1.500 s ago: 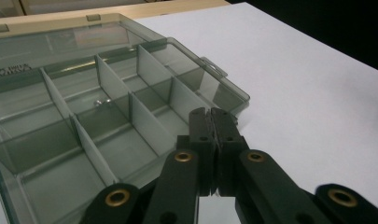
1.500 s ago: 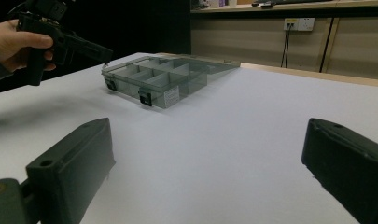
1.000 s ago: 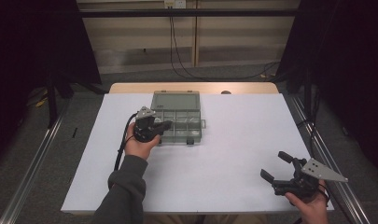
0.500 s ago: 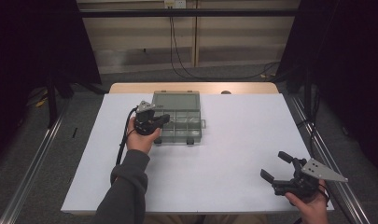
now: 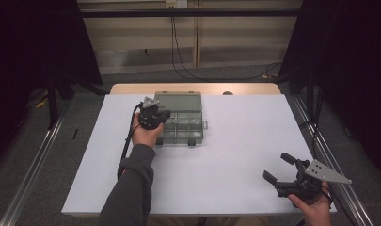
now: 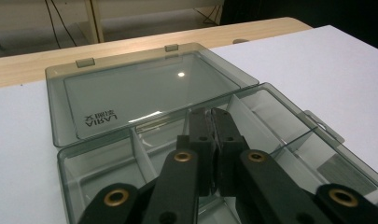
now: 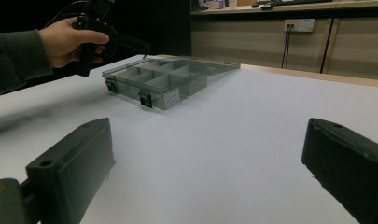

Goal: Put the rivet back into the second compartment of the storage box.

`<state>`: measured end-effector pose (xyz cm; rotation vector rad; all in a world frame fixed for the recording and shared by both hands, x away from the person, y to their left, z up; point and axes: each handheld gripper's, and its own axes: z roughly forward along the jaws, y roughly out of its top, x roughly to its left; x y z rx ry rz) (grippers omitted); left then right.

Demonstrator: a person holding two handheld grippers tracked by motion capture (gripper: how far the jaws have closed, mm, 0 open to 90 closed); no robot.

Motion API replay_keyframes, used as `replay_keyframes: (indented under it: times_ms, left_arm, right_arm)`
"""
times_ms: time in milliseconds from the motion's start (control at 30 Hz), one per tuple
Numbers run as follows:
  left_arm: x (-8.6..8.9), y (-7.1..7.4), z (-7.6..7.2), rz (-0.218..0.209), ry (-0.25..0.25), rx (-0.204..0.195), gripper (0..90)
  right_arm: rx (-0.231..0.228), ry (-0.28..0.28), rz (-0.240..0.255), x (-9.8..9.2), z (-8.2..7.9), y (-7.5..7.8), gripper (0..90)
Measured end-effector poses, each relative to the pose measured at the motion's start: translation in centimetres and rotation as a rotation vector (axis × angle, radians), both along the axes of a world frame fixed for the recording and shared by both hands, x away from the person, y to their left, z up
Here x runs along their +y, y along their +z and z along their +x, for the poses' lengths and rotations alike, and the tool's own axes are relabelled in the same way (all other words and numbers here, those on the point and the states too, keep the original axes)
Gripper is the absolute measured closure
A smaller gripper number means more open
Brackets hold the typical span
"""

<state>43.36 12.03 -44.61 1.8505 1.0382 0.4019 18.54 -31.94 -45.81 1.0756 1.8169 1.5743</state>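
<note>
Half the organizer box (image 6: 252, 140) behind shut jaws

A: Left gripper (image 6: 213, 122) jaws hide the organizer box (image 6: 280, 116) middle compartments; near edge cut off at the frame bottom.

B: Contents? Lid (image 6: 144, 88) lettering?

A: Contents can't tell. Lettering mirrored, too small to read.

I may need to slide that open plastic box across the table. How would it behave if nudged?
The box looks thin-walled, clear and empty, so probably light and quick to slide on the smooth white table. Its lid lies flat behind on hinges, so it likely drags along and may skew the push. Tipping seems unlikely: it sits low and wide.
</note>
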Motion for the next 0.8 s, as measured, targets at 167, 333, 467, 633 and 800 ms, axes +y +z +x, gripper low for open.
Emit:
replay_keyframes:
  times_ms: [167,333,467,633,800]
  left_arm:
    - [-0.1,-0.4,0.4,0.010,-0.004,-0.009,88.1]
    - [-0.1,-0.6,0.3,0.002,-0.019,-0.001,82.7]
    - [0.1,-0.1,-0.1,-0.018,-0.028,0.004,76.0]
    - [0.7,0.7,-1.6,-0.051,-0.056,-0.031,62.9]
    - [1.7,0.7,-3.2,-0.083,-0.068,-0.036,46.0]
  right_arm:
    - [0.001,0.001,0.002,-0.1,0.0,0.0,1.9]
    - [0.001,0.006,0.002,0.0,0.1,-0.1,1.8]
    - [0.002,0.006,0.004,0.0,0.2,-0.1,1.9]
    - [0.002,0.003,0.001,-0.2,0.1,-0.1,1.8]
    - [0.006,0.006,-0.001,0.0,0.2,-0.1,1.8]
